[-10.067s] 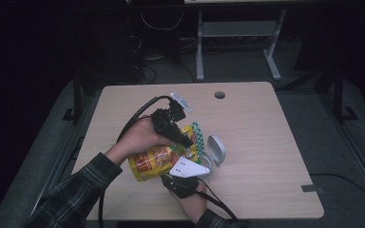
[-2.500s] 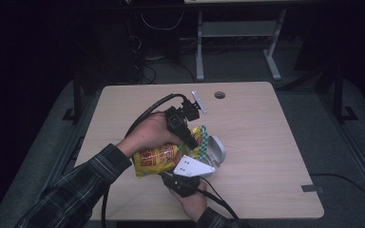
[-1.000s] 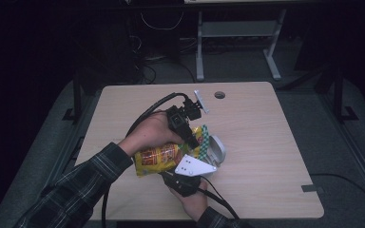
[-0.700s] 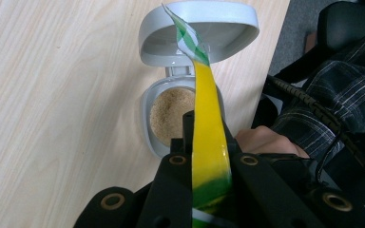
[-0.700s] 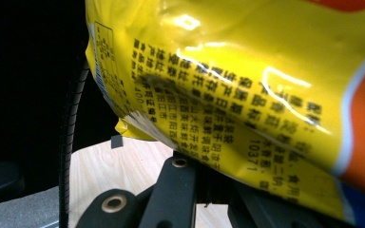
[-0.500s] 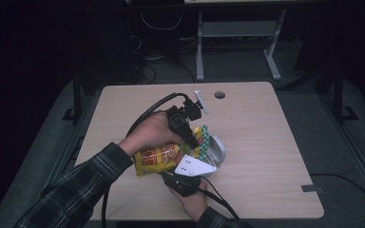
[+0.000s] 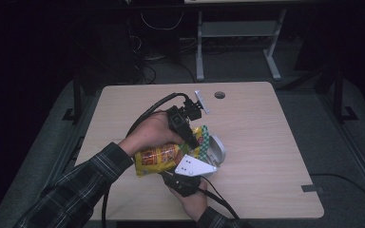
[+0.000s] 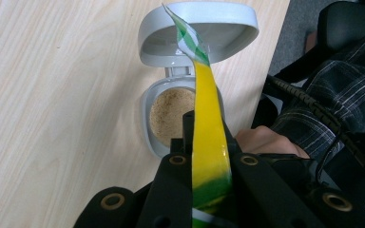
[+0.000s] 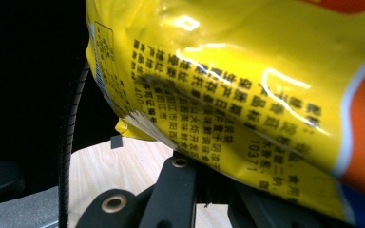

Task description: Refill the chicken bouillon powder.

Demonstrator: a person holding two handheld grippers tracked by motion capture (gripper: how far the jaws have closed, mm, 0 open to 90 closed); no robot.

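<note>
A yellow snack bag (image 7: 161, 156) is held lying on its side above the wooden table (image 7: 266, 118). My left gripper (image 7: 191, 140) is shut on its green and yellow top edge (image 8: 208, 118). My right gripper (image 7: 175, 173) is shut on the bag's lower side (image 9: 228, 71) from below. Just under the bag's top edge sits a small grey container (image 7: 216, 149) with its hinged lid (image 8: 204, 33) flipped open. Tan powder (image 8: 171, 116) fills its base. A hand wraps around each gripper.
A round cable hole (image 7: 219, 95) lies near the table's far edge. Black cables (image 7: 147, 114) trail from both grippers across the table's left and front. A plaid sleeve (image 7: 85, 185) comes in at the lower left.
Since ten seconds ago the left gripper and the bag's top have shifted slightly toward the far right. Over the last second nothing has visibly moved.
</note>
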